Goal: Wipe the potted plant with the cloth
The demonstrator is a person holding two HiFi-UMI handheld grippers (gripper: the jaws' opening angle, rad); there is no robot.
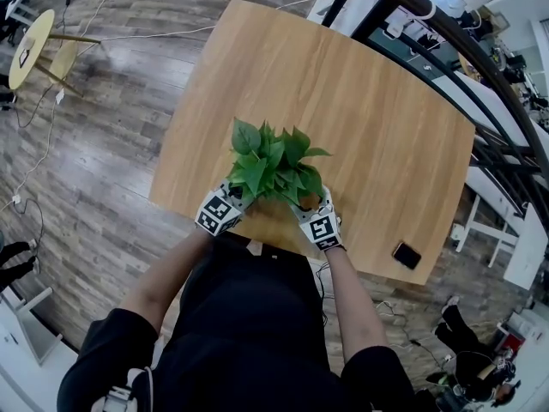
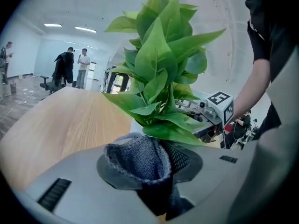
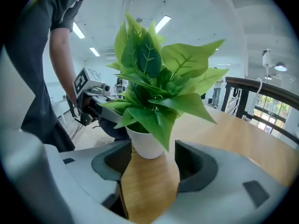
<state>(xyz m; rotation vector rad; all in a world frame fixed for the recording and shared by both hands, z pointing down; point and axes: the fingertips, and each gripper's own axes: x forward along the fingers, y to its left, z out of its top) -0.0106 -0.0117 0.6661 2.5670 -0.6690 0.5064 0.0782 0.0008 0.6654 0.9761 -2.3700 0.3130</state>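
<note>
A leafy green potted plant [image 1: 273,167] stands near the front edge of the wooden table [image 1: 369,101]. Its white pot [image 3: 145,143] shows in the right gripper view. My left gripper [image 1: 238,197] sits at the plant's left, shut on a blue-grey knitted cloth [image 2: 140,158] that bunches up just under the lowest leaves [image 2: 175,133]. My right gripper [image 1: 310,202] is at the plant's right, open, its jaws on either side of the pot's near face with gaps showing; the pot is not clamped.
A black phone [image 1: 407,255] lies near the table's front right corner. A dark railing [image 1: 480,58] runs behind the table at the right. A round yellow stool [image 1: 33,46] stands far left on the wood floor. People stand far off in the room [image 2: 74,67].
</note>
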